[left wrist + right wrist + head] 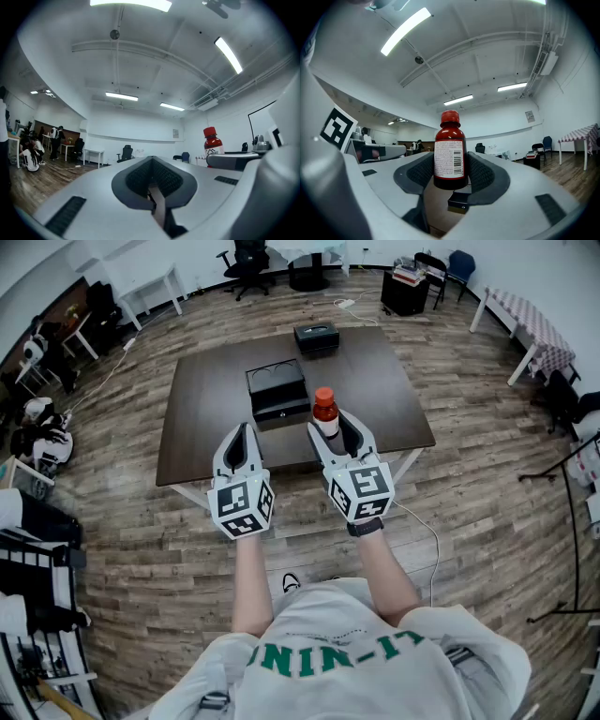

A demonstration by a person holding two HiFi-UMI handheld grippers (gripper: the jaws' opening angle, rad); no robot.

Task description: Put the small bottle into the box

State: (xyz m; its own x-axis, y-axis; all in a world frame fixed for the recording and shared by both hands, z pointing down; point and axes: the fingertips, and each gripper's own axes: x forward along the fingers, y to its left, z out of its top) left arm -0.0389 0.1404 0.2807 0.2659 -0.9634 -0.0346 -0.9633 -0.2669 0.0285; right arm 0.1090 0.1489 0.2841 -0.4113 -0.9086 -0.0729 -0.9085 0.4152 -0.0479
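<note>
— Over the near edge of the worktop (375, 381), how far had we got?

— We had the small bottle (324, 411) in the right gripper (334, 431). Its jaws were closed on the bottle's sides, below the red cap, and the bottle stood upright between them.

— So the pick-up was done, as we judged it?

— The grip was, yes. Whether the base was clear of the worktop we couldn't tell.

— And the box (281, 414)?

— It sat in the middle of the worktop and looked open at the top, though we couldn't make out its inside. The bottle was just to its right, beside it and not over it.

— The left gripper (241, 442)?

— Its jaws were together with nothing between them. It hung in front of the box, doing no work.

— What was left, then?

— By our reckoning, the larger half: carry the bottle over the opening, lower it inside and let go. A closed case (316, 337) stood farther back, but we took the nearer box for the target.
</note>
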